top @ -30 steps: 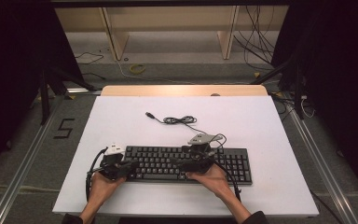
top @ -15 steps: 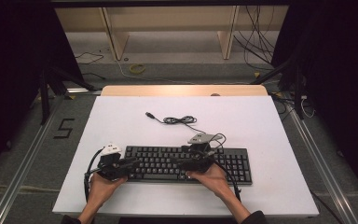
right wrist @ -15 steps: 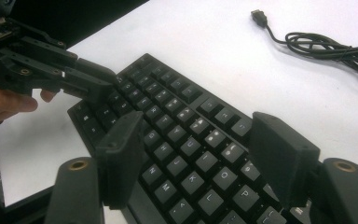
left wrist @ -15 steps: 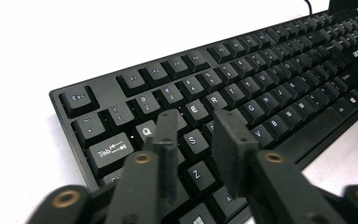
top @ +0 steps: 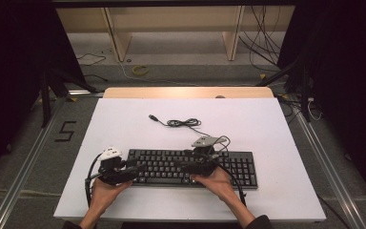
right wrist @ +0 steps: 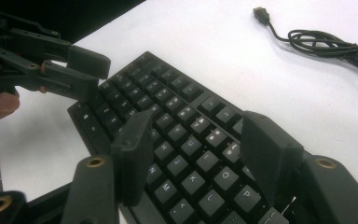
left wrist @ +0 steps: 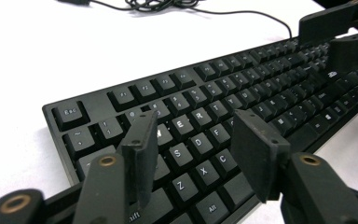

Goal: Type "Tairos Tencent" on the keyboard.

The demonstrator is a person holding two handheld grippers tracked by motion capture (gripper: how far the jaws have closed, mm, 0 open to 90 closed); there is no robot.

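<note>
Has a black keyboard (top: 164, 167) lying flat, keys up, along the near side of the white tabletop (top: 267, 129), close enough for both hands to reach without stretching. Holds the left gripper (left wrist: 193, 128) low over the left letter block, its fingers (left wrist: 140, 149) apart and just now opening wider, straddling the keys around S and D with nothing pinched between them. Sets the right gripper (right wrist: 193, 123) facing it over the right letter block, fingers (right wrist: 268, 149) also apart though just now narrowing, likewise clamped on nothing. Looks like a posture for pressing keys rather than lifting, with the tips angled down at the keycaps and not at the case edges. Leaves the coiled cable (top: 183, 123) loose farther back, clear of both hands
</note>
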